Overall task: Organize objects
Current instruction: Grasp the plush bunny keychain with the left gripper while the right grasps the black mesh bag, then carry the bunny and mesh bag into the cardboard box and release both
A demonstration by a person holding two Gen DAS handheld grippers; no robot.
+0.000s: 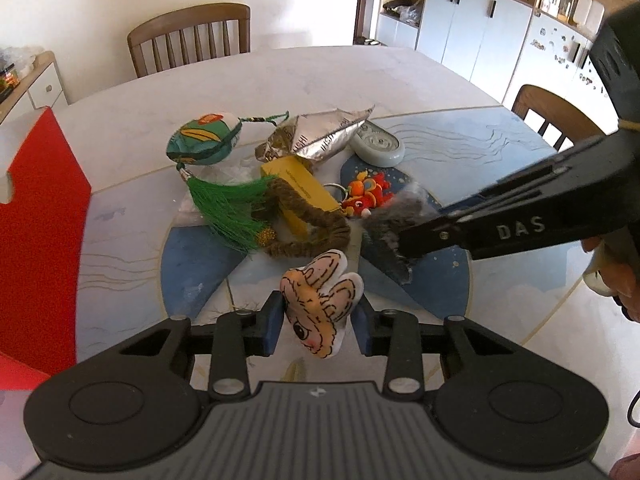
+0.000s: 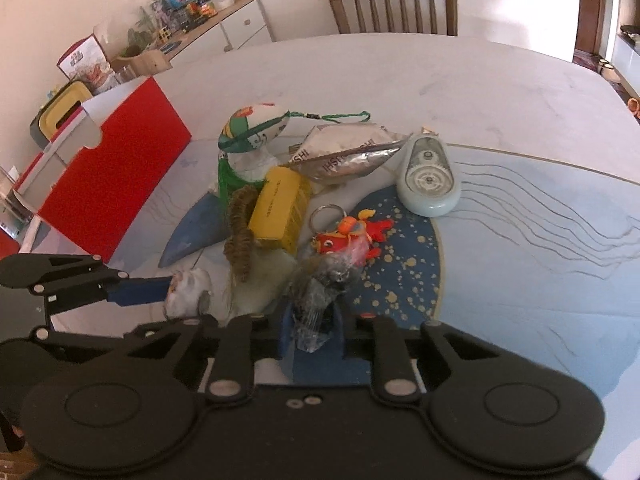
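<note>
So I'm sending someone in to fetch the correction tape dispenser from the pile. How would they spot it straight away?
Start at the red box on the table and look past the heap of trinkets beside it. On the heap's far edge from the box, next to the crumpled silver foil packet, lies the correction tape dispenser. It is the only smooth, pale grey-green plastic oval, with white gear wheels showing through its clear top.

Bare table (image 2: 520, 272) lies open at right of frame; the red box (image 2: 120, 176) blocks upper left, the clutter pile (image 2: 280, 204) the centre.
</note>
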